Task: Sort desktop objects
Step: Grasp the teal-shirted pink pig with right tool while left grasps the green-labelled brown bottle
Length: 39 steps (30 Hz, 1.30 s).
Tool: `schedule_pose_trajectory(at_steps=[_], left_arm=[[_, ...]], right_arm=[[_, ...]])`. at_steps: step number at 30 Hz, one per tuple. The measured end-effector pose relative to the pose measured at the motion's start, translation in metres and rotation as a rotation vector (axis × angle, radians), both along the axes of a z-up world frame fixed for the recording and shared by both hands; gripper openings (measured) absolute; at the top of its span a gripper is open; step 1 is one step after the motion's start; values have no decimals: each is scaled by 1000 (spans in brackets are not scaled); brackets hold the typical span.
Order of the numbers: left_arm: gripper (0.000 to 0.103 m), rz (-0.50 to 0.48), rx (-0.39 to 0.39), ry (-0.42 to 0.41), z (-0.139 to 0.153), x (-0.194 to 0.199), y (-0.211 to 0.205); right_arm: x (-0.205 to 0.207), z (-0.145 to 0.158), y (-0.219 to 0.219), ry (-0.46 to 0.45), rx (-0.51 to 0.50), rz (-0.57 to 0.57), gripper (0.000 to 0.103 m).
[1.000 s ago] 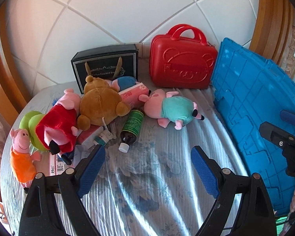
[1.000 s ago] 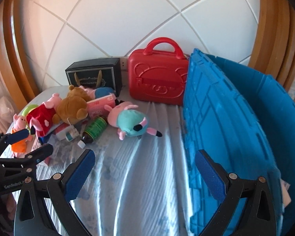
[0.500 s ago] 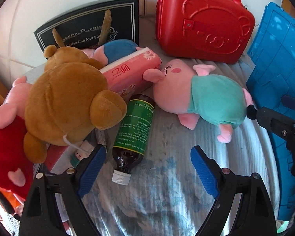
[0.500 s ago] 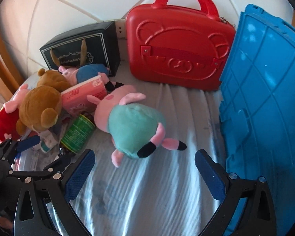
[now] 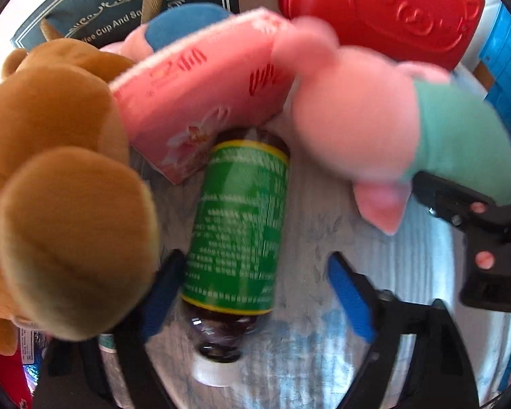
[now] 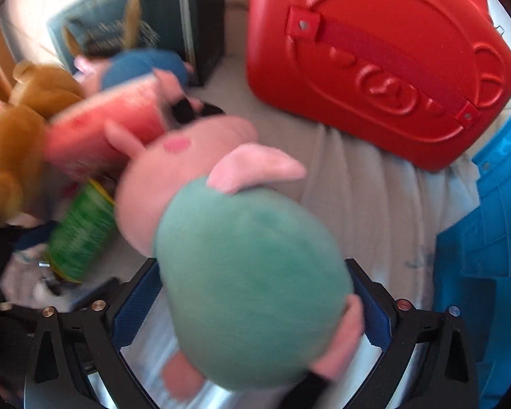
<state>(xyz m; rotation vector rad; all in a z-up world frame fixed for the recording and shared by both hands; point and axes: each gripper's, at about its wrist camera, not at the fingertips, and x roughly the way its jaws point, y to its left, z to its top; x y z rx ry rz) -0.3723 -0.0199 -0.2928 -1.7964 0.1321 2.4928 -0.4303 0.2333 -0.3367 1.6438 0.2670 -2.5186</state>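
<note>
Now, on the left, the left tongs point(image 5: 252, 293) have just been closing around the bottle point(image 5: 238, 225); its body lies between the blue pads, the left one touching the label, a gap still showing on the right, so no clamp yet. It lies on the bed, cap toward the camera, its base tucked under the pink packet point(image 5: 201, 102). I'd judge it stiff, smooth and fairly heavy, best taken across the labelled middle. Further right, the right tongs point(image 6: 252, 310) stand wide, straddling the pig point(image 6: 248, 283); whether they squeeze it, I cannot tell. Soft and light, it should give at the belly. Count: one bottle, one teal pig, one bear point(image 5: 51, 177), one red case point(image 6: 381, 68).
</note>
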Motion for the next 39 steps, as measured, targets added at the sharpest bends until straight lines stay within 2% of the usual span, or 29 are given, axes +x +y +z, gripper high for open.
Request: schedule_pose_trajectory(at_steps=[1,2,4,8,12,15,20,21,27,31,35,39], left_arm=[[52,0,11,-13,-1,2,-2],[51,3,44,-27,-1,4,-5],[51,13,94,-32,3,10,-11],[51,-12,116,-33,18,32,-14],[51,-10,105,-39,29,50,-18],[51,-2,88,-48,32,56,-23],[51,-2,70,-70,27,63,-34],[51,0,66,-81,16,64,-29],[51,8,45,-99,10,69,-43],[51,12,38,-73,17,80,-58],[51,14,48,-53,30,94,-71],[51,7,53,-11,50,104,-74]], right_arm=[[5,0,2,8,-2,-5,97],[10,1,4,15,-3,-13,88],[21,3,11,6,-21,-33,87],[49,3,23,-52,-73,-64,86],[76,4,25,-102,-126,-51,92],[81,9,23,-86,-100,-35,102],[74,21,14,-55,-82,-4,103],[72,20,11,-59,-72,6,103],[60,-2,-4,-108,-51,60,103],[50,-10,-7,-118,-57,65,103],[54,-9,-11,-99,-68,80,87],[63,8,-9,-61,-90,53,82]])
